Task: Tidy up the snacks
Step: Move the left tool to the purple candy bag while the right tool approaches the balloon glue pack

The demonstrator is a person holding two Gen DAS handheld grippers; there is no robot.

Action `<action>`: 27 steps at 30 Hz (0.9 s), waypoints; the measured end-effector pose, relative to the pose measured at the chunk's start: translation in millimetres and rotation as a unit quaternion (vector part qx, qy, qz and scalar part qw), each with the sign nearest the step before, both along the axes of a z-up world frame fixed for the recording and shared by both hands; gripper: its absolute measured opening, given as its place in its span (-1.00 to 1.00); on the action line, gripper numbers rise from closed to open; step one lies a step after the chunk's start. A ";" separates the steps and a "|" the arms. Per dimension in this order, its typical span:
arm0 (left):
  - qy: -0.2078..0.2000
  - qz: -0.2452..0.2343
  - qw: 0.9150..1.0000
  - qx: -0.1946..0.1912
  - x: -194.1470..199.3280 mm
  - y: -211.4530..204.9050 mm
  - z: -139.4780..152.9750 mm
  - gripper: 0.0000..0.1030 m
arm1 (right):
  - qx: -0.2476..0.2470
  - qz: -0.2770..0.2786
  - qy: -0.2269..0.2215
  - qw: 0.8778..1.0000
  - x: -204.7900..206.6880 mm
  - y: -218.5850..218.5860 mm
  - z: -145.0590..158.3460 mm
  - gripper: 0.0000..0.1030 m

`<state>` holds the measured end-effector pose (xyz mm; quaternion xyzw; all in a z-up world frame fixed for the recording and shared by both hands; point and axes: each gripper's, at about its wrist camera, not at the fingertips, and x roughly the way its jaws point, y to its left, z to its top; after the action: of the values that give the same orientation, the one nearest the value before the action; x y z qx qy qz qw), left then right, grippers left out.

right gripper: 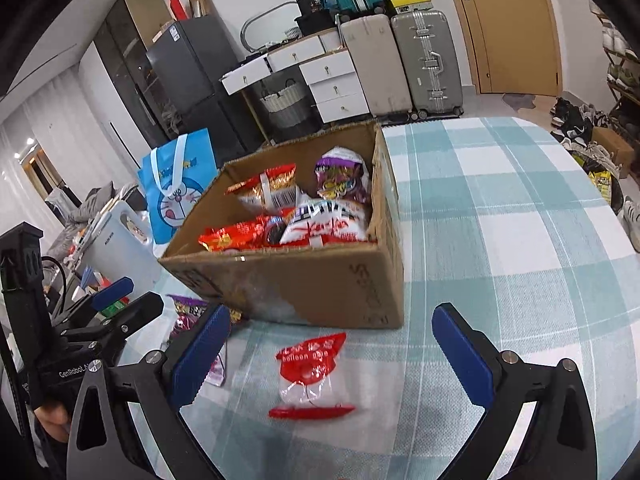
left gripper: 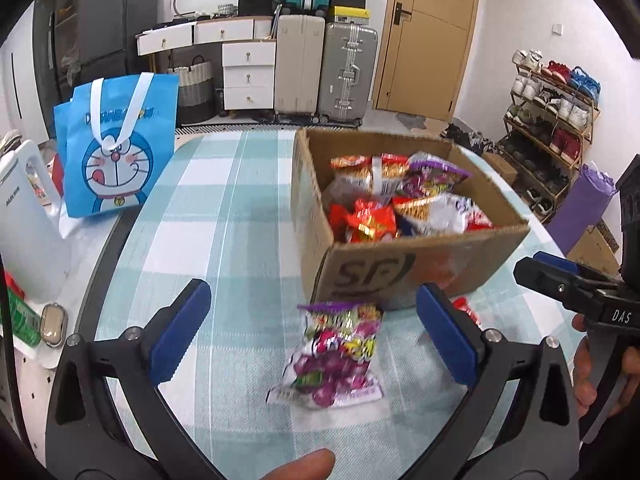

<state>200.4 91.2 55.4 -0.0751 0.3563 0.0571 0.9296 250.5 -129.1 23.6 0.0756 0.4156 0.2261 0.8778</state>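
Observation:
A cardboard box [left gripper: 420, 268] with several snack packs [left gripper: 400, 196] inside stands on the checked tablecloth; it also shows in the right wrist view [right gripper: 328, 280]. My left gripper [left gripper: 316, 328] is open over a purple snack pack [left gripper: 336, 356] lying in front of the box. My right gripper [right gripper: 332, 344] is open over a red and clear snack pack [right gripper: 310, 376] lying in front of the box. The purple pack [right gripper: 188, 312] is partly hidden behind my right gripper's left finger.
A blue Doraemon bag [left gripper: 116, 152] stands at the table's left, beside a white appliance [left gripper: 24, 224] and a green can [left gripper: 22, 316]. Suitcases [left gripper: 348, 72], drawers and a shoe rack [left gripper: 552, 120] are across the room.

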 end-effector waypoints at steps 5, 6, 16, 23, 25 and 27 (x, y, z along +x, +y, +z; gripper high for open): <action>0.018 0.002 1.000 -0.003 -7.4 0.6 -17.3 0.99 | -0.011 0.005 0.012 1.000 -3.9 0.7 -10.9 0.99; 0.021 0.002 1.000 -0.006 -8.4 1.3 -20.4 0.99 | -0.011 0.004 0.014 1.000 -4.5 0.5 -12.5 0.99; 0.053 0.002 0.999 -0.009 -7.2 1.5 -46.6 0.99 | -0.022 0.013 0.038 0.999 -9.8 6.5 -32.3 0.99; 0.065 0.001 0.998 -0.008 -3.8 -1.4 -58.7 0.99 | -0.051 0.031 0.046 0.997 -13.3 18.7 -46.4 0.99; 0.070 0.002 0.998 -0.010 -2.1 -1.6 -62.7 0.99 | -0.061 0.036 0.048 0.996 -13.6 23.4 -50.3 0.99; 0.073 0.004 0.997 -0.009 -0.2 -2.0 -65.7 0.99 | -0.075 0.043 0.048 0.995 -13.3 29.2 -54.6 0.99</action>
<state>200.2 89.2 -10.3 -0.0804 0.4231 0.0634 0.9003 237.2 -99.9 -31.0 0.0025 0.4755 0.2278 0.8497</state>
